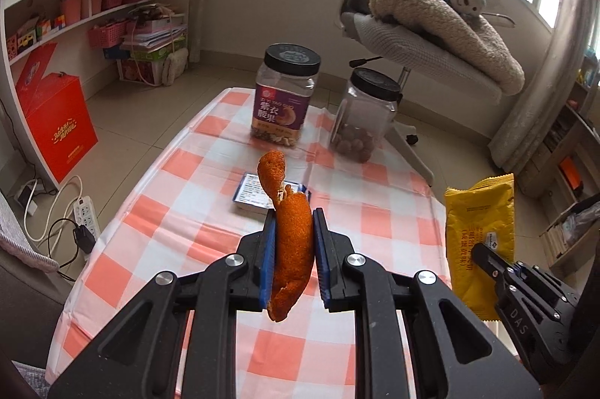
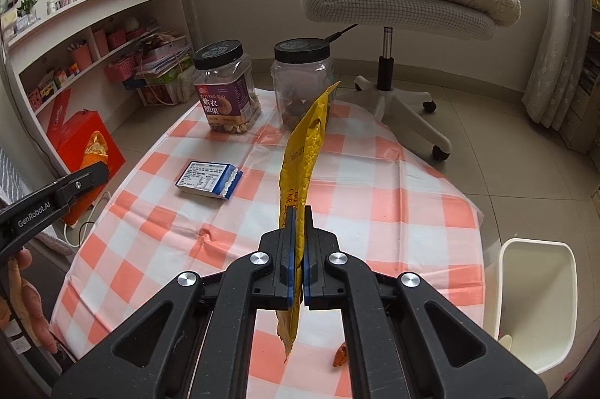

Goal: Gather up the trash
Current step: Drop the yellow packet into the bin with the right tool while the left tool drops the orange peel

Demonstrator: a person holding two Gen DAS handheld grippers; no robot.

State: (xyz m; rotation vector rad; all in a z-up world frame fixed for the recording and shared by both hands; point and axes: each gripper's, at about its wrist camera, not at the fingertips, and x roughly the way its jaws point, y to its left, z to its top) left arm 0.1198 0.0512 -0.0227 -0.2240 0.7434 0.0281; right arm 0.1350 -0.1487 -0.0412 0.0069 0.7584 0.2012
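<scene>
Between left hand-held gripper [image 1: 294,222] pads, upright orange peel [image 1: 290,241]; right hand-held gripper [image 2: 299,215] clamping upright yellow wrapper [image 2: 302,151].

Black fingers [image 1: 272,249], blue pads [image 2: 289,256], silver screws.

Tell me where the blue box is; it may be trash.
The blue box lies on the checkered tablecloth, in front of the purple-labelled nut jar.
</scene>
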